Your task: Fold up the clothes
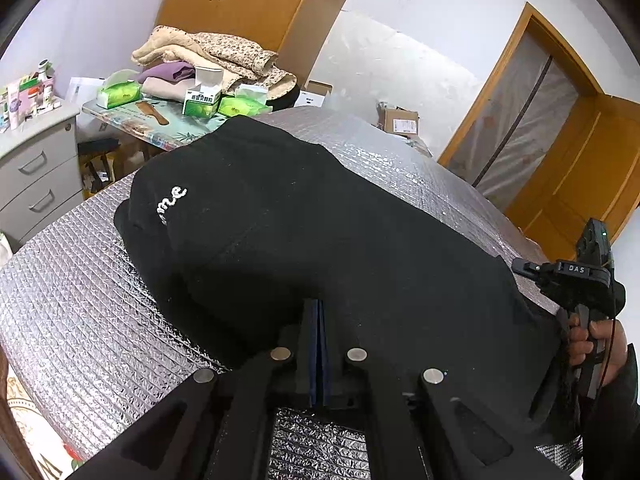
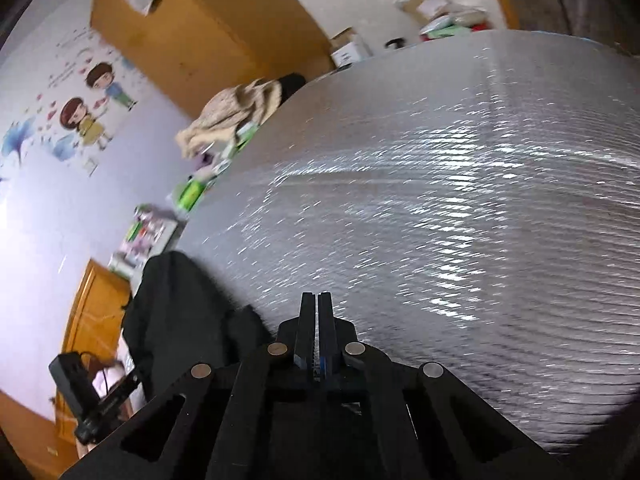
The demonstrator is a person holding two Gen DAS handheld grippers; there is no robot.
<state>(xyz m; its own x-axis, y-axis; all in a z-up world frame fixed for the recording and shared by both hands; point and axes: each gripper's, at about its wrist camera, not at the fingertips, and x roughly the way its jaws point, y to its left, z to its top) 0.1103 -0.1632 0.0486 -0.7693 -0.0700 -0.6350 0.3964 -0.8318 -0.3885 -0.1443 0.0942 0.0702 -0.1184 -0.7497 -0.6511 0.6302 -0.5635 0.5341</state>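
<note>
One black garment [image 1: 304, 236], frame centre, bunched on the silver foil worktop [image 1: 72, 300], not yet squared. Left gripper [image 1: 319, 308] closed at its hem; right gripper [image 2: 319, 300] closed, empty. Most folds remain.

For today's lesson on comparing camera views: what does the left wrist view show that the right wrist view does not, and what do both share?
Only the left wrist view shows the white lettering on the black garment, the grey drawer unit, the left gripper shut at the garment's edge, and the person's hand.

Only the right wrist view shows the cartoon wall sticker and the right gripper shut over bare mat.

Both show the silver mat, the garment and the clothes pile.
</note>
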